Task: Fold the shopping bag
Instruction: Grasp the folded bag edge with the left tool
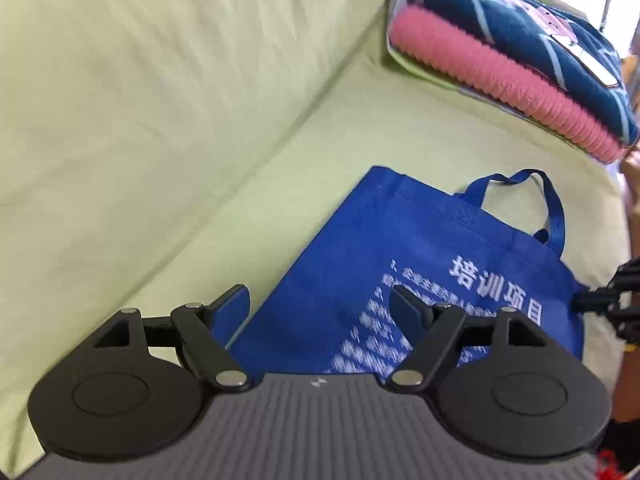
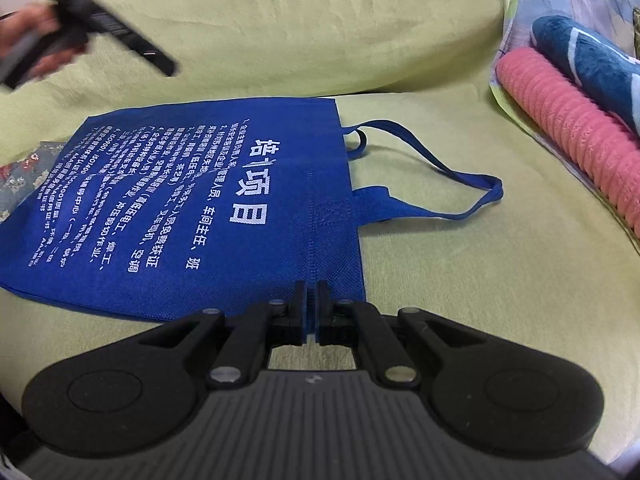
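A blue non-woven shopping bag (image 1: 360,264) with white printed text lies flat on a light green sofa seat; it also shows in the right wrist view (image 2: 208,208), handles (image 2: 440,176) splayed to the right. My left gripper (image 1: 320,300) is open and empty, hovering over the bag's lower left corner. My right gripper (image 2: 311,292) is shut on the bag's near edge, close to its top corner. It also shows at the right edge of the left wrist view (image 1: 600,300).
A stack of folded textiles, pink ribbed (image 1: 500,84) under dark blue (image 1: 520,28), sits on the sofa to the right. The sofa backrest (image 1: 160,80) rises behind the bag. A floral cloth (image 2: 24,184) peeks out beyond the bag's bottom end.
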Available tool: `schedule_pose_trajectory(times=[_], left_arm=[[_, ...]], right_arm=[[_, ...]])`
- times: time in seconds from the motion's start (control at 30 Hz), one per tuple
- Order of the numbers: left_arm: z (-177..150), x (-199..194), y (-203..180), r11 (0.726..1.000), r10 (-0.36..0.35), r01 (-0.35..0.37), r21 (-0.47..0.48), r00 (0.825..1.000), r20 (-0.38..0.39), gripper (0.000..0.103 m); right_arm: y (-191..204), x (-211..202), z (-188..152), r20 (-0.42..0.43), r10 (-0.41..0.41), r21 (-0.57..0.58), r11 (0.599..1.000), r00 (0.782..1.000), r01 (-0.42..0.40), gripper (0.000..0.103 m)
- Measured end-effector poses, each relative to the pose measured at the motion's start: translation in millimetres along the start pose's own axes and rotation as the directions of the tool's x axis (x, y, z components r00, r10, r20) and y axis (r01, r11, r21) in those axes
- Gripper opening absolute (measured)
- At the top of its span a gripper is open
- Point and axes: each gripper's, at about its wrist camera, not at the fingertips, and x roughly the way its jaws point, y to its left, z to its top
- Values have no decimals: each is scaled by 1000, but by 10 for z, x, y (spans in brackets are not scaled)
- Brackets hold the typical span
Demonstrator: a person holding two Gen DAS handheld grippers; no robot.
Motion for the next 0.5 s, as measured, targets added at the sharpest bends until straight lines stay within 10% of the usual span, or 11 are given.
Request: schedule_pose_trajectory(times=[0.17, 0.3, 0.4, 0.5], left_arm=[[218, 711, 444, 988, -152, 148, -35, 977, -150, 77], [143, 1003, 604, 933, -357, 345, -98, 919, -167, 69], [52, 1051, 570, 911, -411, 404, -77, 896, -168, 7], [-11, 879, 413, 930, -364, 368, 9, 923, -128, 0]], right_arm=[[-52, 11, 16, -8, 31, 10, 999, 999, -31, 1], [-93, 22, 31, -19, 52, 32, 998, 998, -51, 1], [-86, 29, 42, -27, 52, 35, 998, 998, -51, 1], [-67, 30, 39, -30, 47, 34, 998, 998, -46, 1]])
